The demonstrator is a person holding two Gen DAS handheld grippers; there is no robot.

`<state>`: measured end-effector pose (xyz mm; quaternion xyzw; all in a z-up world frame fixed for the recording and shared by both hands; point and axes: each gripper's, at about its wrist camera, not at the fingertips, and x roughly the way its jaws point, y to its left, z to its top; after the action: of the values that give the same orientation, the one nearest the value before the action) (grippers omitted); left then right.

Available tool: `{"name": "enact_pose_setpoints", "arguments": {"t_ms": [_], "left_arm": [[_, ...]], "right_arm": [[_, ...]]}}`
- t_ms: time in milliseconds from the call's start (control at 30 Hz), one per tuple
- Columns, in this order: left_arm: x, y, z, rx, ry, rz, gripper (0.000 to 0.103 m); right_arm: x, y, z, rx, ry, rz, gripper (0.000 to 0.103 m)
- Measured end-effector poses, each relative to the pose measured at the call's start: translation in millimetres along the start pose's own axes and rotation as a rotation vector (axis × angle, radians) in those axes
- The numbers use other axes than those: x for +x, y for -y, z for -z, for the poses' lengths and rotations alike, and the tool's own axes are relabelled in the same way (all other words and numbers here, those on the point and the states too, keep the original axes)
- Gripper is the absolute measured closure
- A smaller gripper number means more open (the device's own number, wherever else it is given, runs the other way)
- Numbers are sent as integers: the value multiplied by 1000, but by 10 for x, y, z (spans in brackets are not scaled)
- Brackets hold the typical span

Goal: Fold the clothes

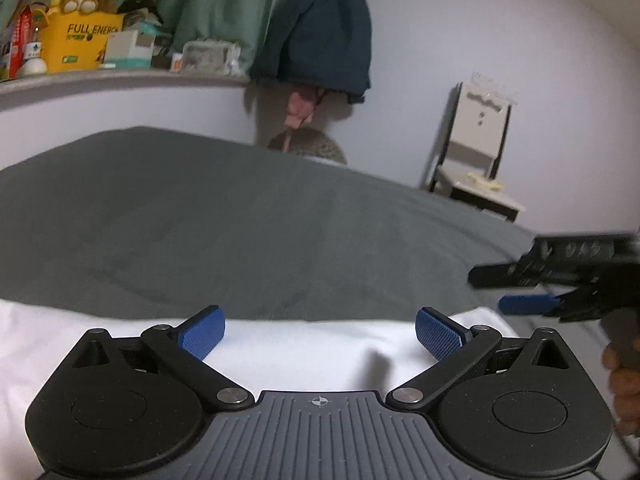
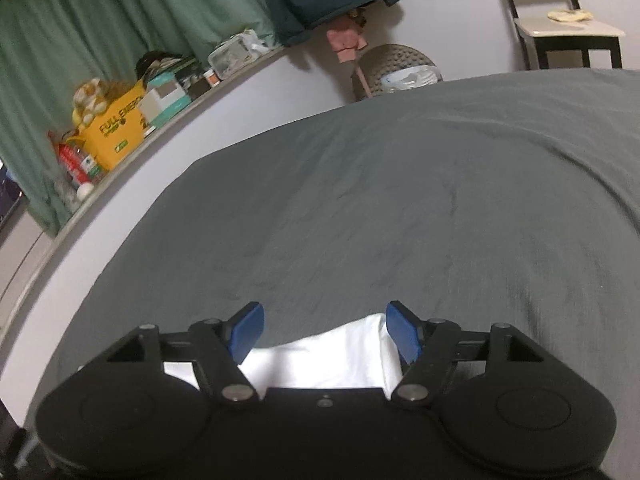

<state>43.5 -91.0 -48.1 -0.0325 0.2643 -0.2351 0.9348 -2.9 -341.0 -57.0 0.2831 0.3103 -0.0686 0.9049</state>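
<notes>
With the soft white cotton garment lying on the grey bedsheet beneath the wide-open, empty left gripper and right gripper, each should pinch an edge low and evenly.

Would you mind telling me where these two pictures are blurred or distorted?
Left wrist view: the right gripper is smeared by motion, the chair soft. Right wrist view: fisheye bends the shelf into an arc; the white garment is overexposed.
</notes>
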Motion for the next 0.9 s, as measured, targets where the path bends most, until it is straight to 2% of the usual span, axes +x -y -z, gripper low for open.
{"name": "enact_pose_setpoints", "arguments": {"t_ms": [133, 267, 433, 533, 633, 733, 833, 900], "left_arm": [[208, 45, 173, 23, -81, -37, 0], [215, 86, 195, 25, -72, -59, 0], [-94, 136, 195, -52, -38, -51, 0], [-79, 170, 354, -59, -105, -61, 0], [-102, 222, 420, -4, -101, -76, 0], [-210, 231, 348, -68, -130, -88, 0], [-366, 219, 462, -141, -153, -70, 0], [-444, 267, 604, -99, -153, -69, 0]], "right_arm": [[100, 72, -4, 14, -25, -9, 36], [170, 108, -18, 17, -37, -9, 36], [130, 147, -28, 38, -32, -23, 35], [103, 145, -24, 39, -26, -20, 31], [97, 136, -16, 32, -29, -19, 31], [87, 134, -22, 28, -30, -14, 31], [53, 151, -43, 43, -18, -18, 29], [47, 145, -41, 40, -18, -15, 28]]}}
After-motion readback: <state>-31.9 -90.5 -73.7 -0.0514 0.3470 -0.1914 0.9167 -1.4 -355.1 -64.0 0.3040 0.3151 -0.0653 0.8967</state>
